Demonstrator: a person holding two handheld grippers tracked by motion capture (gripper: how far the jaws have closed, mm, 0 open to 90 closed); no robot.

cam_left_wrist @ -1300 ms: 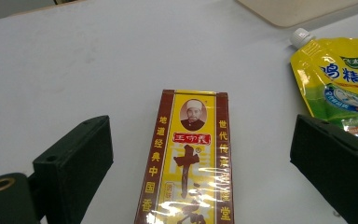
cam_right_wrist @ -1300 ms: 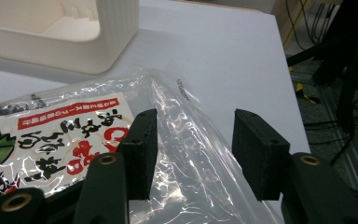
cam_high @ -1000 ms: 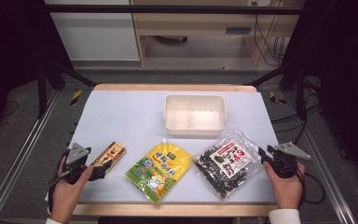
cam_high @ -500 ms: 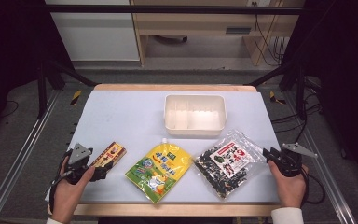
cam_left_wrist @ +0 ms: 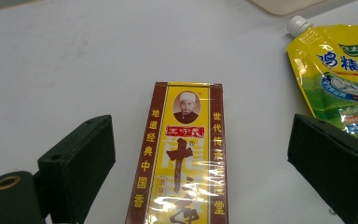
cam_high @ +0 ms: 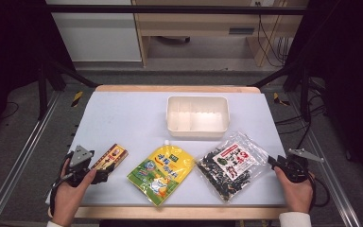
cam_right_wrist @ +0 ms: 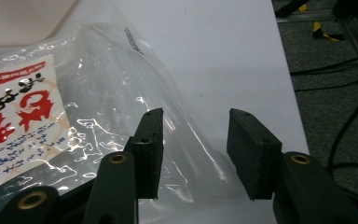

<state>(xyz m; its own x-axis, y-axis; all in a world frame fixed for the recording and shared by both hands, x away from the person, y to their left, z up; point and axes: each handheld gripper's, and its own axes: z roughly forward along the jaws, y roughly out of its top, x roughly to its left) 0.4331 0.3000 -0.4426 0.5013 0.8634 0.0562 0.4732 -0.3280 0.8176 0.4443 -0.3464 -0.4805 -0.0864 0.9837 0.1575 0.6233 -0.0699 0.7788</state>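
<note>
The white table stretches ahead of both sets of tongs, and the cream tray with its two compartments sits well beyond them, nearer the far edge and roughly midway between the two.

Between the tongs lies the yellow spouted pouch, closer to the left pair, its white cap pointing away from the person. Just ahead of the right gripper is the clear seaweed bag with a red and white label. The right jaws stand partly open and have just been widening; the bag's crinkled clear edge lies between and beneath them, but the pads are not pressing on it.

The left gripper is held low at the table's near left. Its jaws are spread wide, one on each side of the brown and yellow spice box, with clear gaps to both pads. The box lies flat, its long side running straight out from the tongs.
</note>
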